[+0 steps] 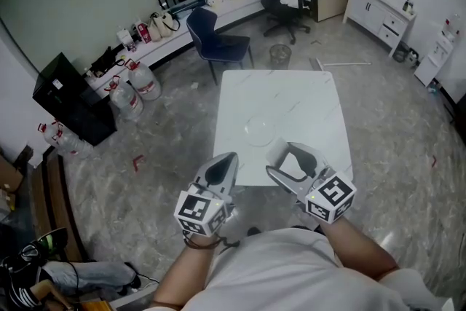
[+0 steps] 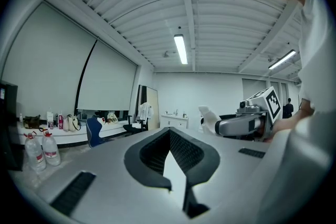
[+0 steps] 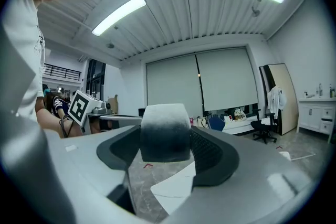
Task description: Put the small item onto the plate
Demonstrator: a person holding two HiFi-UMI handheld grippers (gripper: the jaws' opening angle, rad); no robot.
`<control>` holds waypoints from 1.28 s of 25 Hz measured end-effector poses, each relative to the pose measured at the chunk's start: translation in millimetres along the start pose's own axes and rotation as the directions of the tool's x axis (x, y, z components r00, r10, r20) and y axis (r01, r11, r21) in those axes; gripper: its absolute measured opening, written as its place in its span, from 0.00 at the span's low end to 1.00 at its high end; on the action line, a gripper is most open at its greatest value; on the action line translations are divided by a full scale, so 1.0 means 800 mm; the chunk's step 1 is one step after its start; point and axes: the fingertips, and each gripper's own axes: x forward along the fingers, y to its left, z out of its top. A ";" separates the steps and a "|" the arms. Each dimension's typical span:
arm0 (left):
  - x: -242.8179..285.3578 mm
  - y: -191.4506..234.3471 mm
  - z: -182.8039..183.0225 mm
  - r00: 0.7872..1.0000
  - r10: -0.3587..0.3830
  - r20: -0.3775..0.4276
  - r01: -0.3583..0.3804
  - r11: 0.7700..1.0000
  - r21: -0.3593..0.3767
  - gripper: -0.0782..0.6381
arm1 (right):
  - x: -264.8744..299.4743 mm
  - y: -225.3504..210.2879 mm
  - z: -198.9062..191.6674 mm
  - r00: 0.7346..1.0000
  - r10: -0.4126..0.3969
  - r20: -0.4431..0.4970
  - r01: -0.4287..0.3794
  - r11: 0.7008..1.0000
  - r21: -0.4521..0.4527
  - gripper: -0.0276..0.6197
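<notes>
1. I'm holding the right gripper up over the near edge of the surface, so that the small item can reach the plate (clear glass, mid-surface).
2. Its jaws are pinching the item from both sides.
3. The left gripper is waiting alongside, jaws pressed together on nothing.

A white, marble-patterned bench stands on a grey veined floor. Beyond its far edge sit a dark blue chair and what looks like a wire bin, with a black office chair further back. Water jugs cluster at the left beside a black cabinet. White drawers line the right wall.
</notes>
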 end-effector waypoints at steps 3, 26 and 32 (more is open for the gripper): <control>0.012 0.018 0.001 1.000 0.000 -0.008 0.000 1.000 -0.007 0.12 | 0.020 -0.015 -0.003 1.000 -0.009 -0.012 0.009 1.000 0.006 0.49; 0.212 0.102 -0.004 0.993 0.117 -0.021 -0.117 0.992 -0.038 0.12 | 0.123 -0.218 -0.014 0.990 0.120 -0.073 -0.119 0.993 0.027 0.49; 0.241 0.119 -0.022 0.987 0.159 -0.029 -0.161 0.986 -0.047 0.12 | 0.145 -0.256 -0.040 0.979 0.169 -0.115 -0.163 0.985 0.056 0.49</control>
